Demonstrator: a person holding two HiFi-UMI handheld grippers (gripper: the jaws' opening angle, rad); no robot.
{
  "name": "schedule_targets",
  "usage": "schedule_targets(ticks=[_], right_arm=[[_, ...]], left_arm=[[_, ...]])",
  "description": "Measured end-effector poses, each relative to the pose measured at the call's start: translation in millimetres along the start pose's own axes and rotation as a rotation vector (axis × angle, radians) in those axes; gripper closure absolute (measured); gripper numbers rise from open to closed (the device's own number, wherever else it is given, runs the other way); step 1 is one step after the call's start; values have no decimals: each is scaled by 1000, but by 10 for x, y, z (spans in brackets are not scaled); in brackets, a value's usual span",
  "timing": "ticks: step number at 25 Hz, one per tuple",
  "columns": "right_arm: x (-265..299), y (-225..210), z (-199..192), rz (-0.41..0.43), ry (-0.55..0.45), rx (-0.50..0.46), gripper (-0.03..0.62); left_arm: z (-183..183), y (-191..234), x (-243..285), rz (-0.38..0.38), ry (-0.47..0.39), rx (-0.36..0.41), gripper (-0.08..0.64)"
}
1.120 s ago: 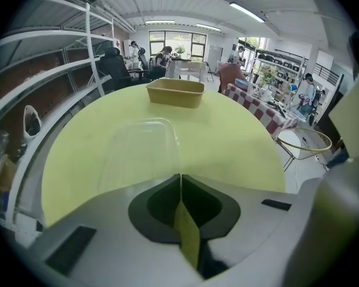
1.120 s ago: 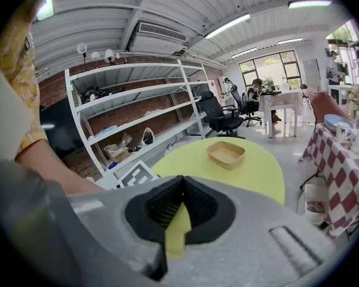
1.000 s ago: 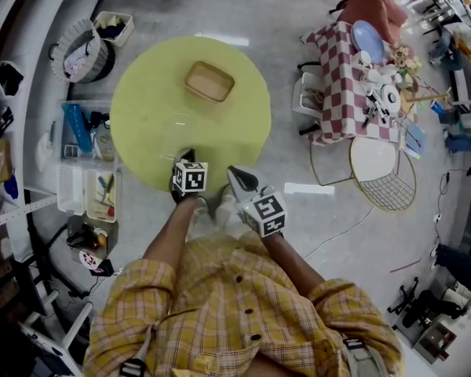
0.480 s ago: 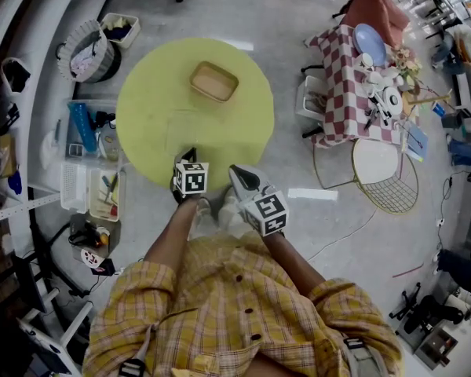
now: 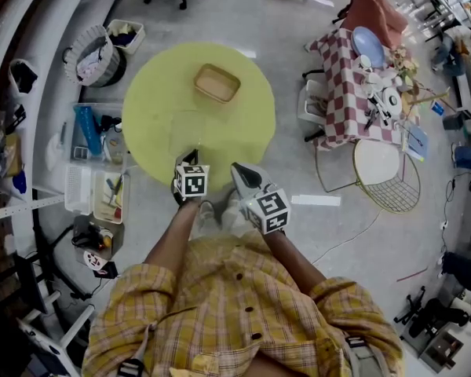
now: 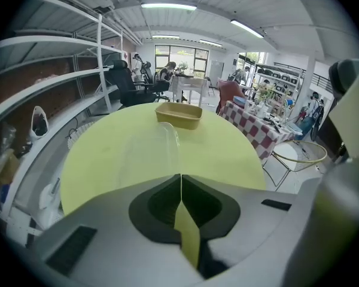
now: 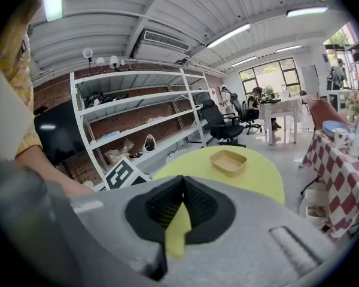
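Note:
A round yellow-green table [image 5: 157, 104] stands before me. On its far side sits a tan rectangular tray [image 5: 217, 82] [image 6: 179, 113] [image 7: 228, 162]. Nearer to me lies a clear plastic tray [image 6: 148, 155] [image 5: 187, 129], faint against the tabletop. My left gripper [image 5: 188, 165] [image 6: 180, 187] hovers at the table's near edge, jaws shut with nothing between them. My right gripper [image 5: 243, 177] [image 7: 180, 203] is held just off the table's near right edge, shut and empty as well. The left gripper's marker cube [image 7: 121, 174] shows in the right gripper view.
White shelving [image 6: 54, 82] runs along the left. Bins and a basket [image 5: 90, 53] sit on the floor left of the table. A checkered table [image 5: 353, 77] with dishes, a wire stool [image 5: 385, 171] and office chairs stand to the right and behind.
The view has shifted slightly: the table looks a little farther off in both gripper views and lower in the head view. Both grippers stay shut and empty.

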State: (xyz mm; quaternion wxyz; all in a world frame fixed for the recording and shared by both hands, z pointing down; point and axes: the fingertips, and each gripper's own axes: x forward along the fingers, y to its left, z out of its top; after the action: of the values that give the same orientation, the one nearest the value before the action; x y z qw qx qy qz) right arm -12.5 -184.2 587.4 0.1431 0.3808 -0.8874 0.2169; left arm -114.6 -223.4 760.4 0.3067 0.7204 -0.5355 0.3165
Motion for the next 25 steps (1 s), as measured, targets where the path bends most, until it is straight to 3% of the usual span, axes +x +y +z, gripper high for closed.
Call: schedule_targets(ticks=[25], right_arm=[[-337, 402, 116, -1, -61, -49, 595]], left_arm=[[171, -172, -961, -18, -158, 24, 552]])
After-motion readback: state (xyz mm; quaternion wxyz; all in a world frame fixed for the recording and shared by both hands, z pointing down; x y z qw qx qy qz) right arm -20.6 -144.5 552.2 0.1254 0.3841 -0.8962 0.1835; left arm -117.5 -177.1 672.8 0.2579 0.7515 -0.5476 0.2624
